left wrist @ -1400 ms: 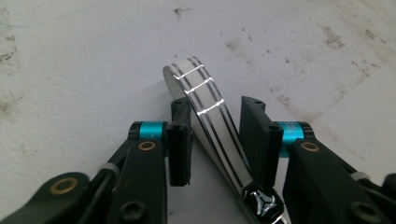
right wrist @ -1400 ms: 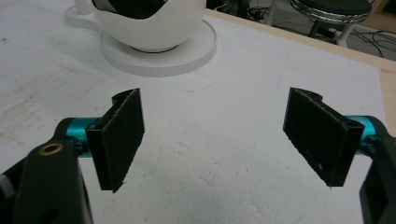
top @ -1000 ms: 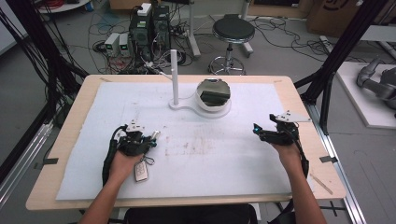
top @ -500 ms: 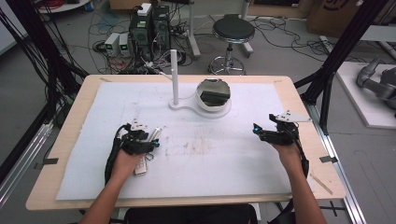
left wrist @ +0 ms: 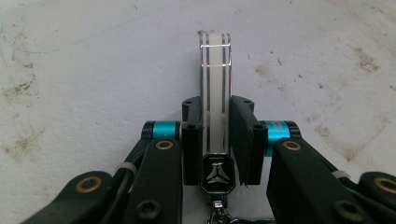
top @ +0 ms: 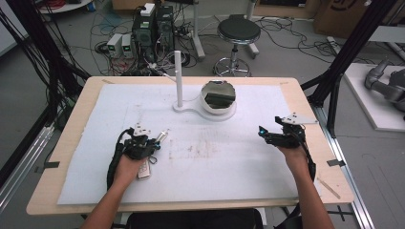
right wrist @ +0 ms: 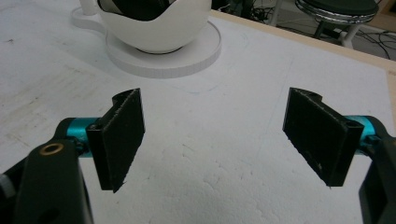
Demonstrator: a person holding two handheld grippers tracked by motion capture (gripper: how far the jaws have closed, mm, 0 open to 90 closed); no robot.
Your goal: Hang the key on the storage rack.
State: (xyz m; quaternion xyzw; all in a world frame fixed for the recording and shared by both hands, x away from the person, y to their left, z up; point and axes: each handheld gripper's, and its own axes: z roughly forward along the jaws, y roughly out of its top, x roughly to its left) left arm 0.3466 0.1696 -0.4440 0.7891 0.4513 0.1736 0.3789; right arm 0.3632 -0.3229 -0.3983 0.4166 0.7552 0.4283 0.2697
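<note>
Now the left gripper (left wrist: 214,140) is closing its jaws on a slim, white, black-striped flat fob with a key ring (left wrist: 215,100), gripping low near the badge while the tip pokes ahead, and it looks light, stiff, probably slick.

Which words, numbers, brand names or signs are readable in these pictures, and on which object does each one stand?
No word or number can be read.
White three-pointed emblem, no letters: on the black eight-sided badge at the end of the white strip that the left gripper holds.
Cardboard box at the back: dark print, too blurred to read.
</note>
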